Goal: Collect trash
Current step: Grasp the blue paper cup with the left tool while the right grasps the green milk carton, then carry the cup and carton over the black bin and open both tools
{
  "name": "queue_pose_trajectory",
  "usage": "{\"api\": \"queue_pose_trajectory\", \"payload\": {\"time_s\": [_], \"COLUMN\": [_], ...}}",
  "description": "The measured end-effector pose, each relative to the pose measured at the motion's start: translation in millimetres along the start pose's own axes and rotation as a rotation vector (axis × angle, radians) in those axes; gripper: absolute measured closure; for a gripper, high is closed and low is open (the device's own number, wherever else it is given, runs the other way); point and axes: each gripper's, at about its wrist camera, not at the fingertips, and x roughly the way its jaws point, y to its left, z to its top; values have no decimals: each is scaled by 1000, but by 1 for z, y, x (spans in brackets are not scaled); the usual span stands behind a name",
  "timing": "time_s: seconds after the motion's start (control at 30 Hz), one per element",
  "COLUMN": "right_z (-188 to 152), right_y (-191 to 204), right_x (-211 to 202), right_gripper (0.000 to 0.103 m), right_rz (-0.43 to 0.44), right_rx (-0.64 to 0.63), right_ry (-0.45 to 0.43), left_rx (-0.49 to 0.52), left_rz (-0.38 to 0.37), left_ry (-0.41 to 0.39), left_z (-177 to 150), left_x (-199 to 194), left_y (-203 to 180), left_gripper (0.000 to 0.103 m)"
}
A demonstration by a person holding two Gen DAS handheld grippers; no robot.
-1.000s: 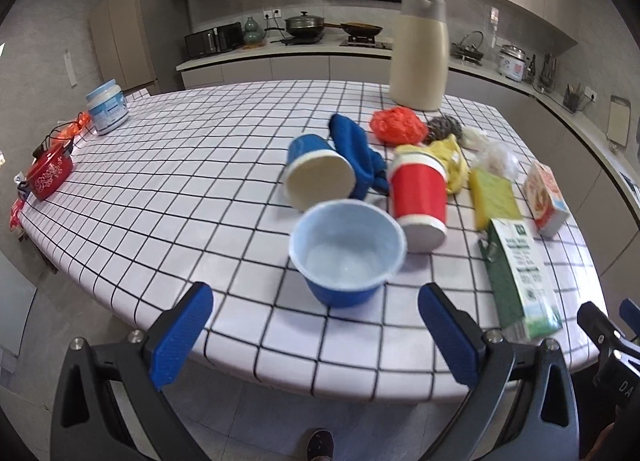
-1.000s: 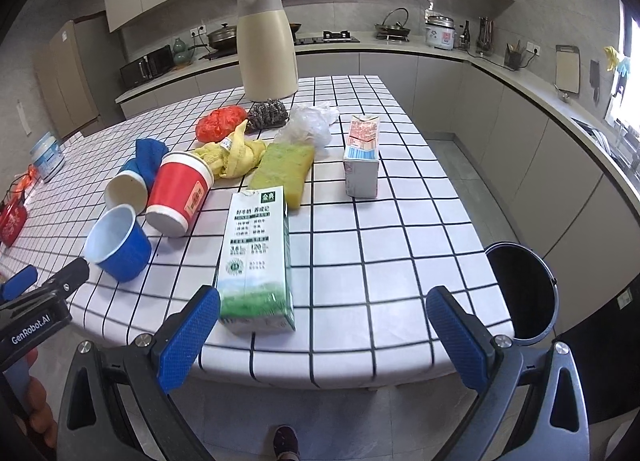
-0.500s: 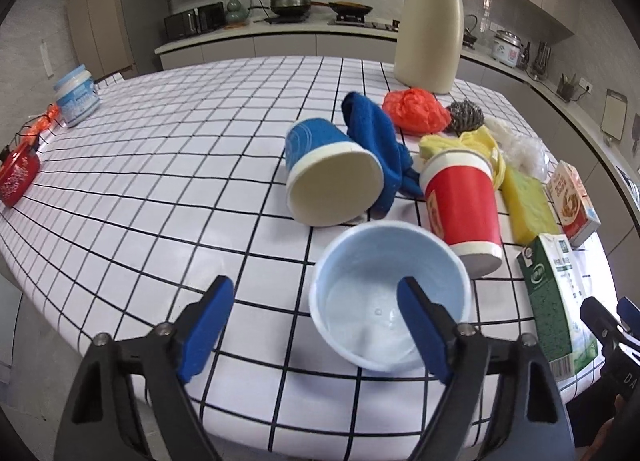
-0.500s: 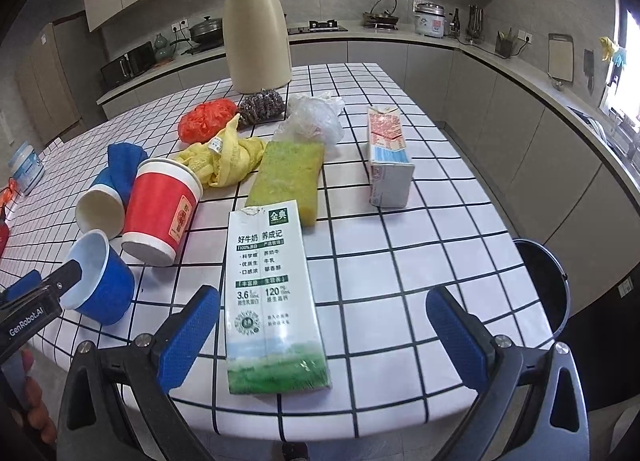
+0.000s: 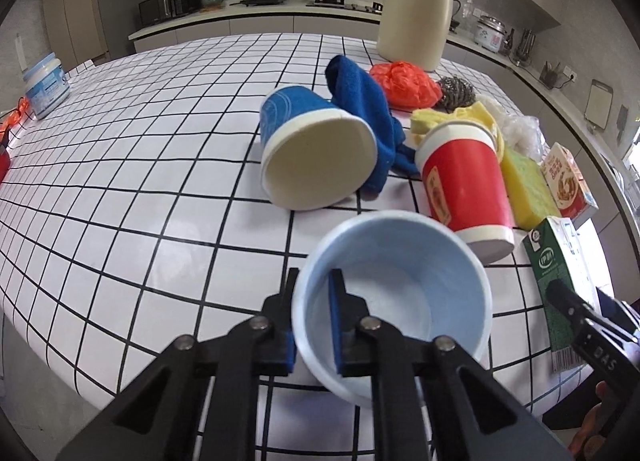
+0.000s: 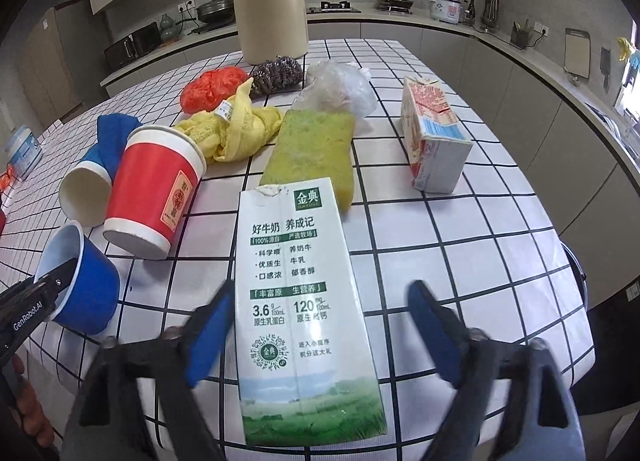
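My left gripper (image 5: 312, 325) is shut on the near rim of the upright blue paper cup (image 5: 396, 293), one finger inside and one outside; the same cup shows in the right wrist view (image 6: 80, 285). Behind it lie a tipped blue cup (image 5: 316, 153) and a tipped red cup (image 5: 464, 181). My right gripper (image 6: 320, 325) is open, its blurred fingers on either side of the green-and-white milk carton (image 6: 300, 293) lying flat on the table. A red-and-white carton (image 6: 434, 137) lies to the right.
The checked table (image 5: 140, 149) also holds a blue cloth (image 5: 360, 101), red bag (image 5: 404, 85), steel scourer (image 6: 278, 73), yellow cloth (image 6: 236, 133), green sponge (image 6: 316, 145), clear bag (image 6: 340, 85) and a tall beige jug (image 6: 270, 1). A bin rim (image 6: 576, 265) is at the right.
My left gripper moved in and shut on the blue cup's rim. My right gripper advanced and narrowed around the milk carton.
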Motion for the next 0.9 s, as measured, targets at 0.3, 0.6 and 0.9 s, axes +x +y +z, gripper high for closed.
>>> {"api": "queue_pose_trajectory", "payload": {"time_s": [0.3,0.6,0.9], "right_z": [-4,-8,-25], "right_y": [-7,-39,-125], "right_x": [-11,-56,-84], "right_gripper": [46,46,46], "right_rz": [47,59,36], "right_rx": [16,70,159], "right_ry": [-23,-93,-141], "left_rx": [-5,58,156], "left_rz": [-27,-121,-221], "left_ry": [-43,-77,-94], "left_z": [1,6,-10], "left_x": [-24,-50,-59], "left_y": [-2,-48,-157], "left_gripper": [92,93,93]}}
